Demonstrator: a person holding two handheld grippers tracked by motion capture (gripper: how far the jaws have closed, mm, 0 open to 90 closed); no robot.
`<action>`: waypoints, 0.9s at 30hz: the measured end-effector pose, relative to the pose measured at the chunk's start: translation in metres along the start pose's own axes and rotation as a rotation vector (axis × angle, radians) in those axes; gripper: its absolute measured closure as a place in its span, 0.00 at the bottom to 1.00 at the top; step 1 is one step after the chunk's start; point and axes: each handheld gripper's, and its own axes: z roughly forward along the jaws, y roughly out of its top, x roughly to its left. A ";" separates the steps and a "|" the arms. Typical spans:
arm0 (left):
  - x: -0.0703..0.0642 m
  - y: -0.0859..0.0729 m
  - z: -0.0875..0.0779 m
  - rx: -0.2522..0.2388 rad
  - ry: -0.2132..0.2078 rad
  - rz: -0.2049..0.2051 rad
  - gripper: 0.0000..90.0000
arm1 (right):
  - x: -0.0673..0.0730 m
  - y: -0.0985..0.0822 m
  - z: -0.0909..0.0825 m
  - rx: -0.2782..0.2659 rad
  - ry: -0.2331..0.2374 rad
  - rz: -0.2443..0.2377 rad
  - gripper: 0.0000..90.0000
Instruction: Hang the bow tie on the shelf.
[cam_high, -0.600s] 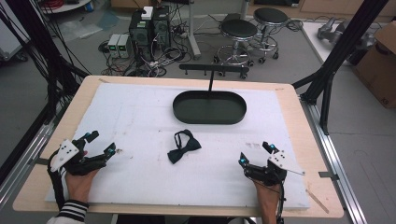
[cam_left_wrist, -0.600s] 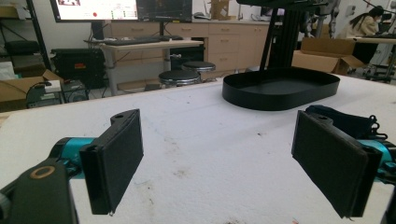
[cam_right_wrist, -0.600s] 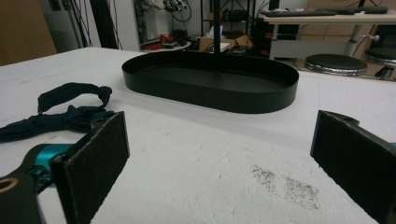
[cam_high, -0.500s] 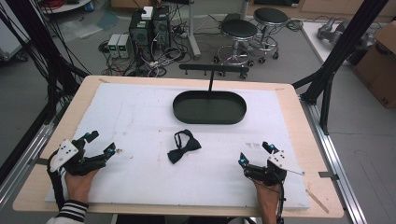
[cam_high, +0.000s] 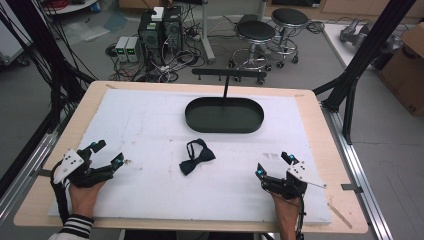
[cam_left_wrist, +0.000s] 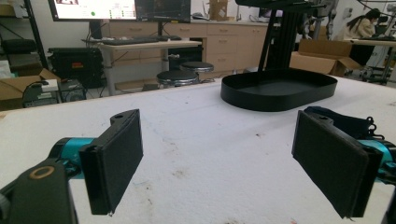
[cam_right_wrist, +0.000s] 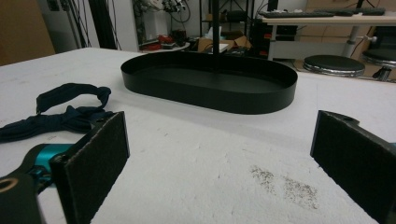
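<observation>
- Right now the left gripper and the right gripper each rest low on the white tabletop, one near each side. Both have their jaws wide apart, with nothing between them.
- Next comes the dark bow tie. It lies flat on the tabletop, between the two grippers and a little ahead of the jaws.
- It looks like soft cloth, so it is likely light and floppy and will bend when lifted. It should not break or slip much.
- I think the thick knot in its middle is the best spot to pinch. The thin strap loop may just dangle.
- Farther ahead of the jaws, past the bow tie, sits the black oval tray. It is empty inside.
</observation>
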 end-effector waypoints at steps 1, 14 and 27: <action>0.000 0.000 0.000 0.002 0.001 -0.001 0.19 | 0.000 0.000 0.000 0.000 -0.001 0.000 0.04; 0.000 0.004 -0.001 0.006 0.003 -0.025 0.18 | 0.000 0.000 0.000 0.002 0.001 -0.001 0.04; -0.005 0.032 -0.001 0.000 -0.036 -0.018 0.18 | 0.000 0.000 0.000 0.001 0.000 -0.003 0.04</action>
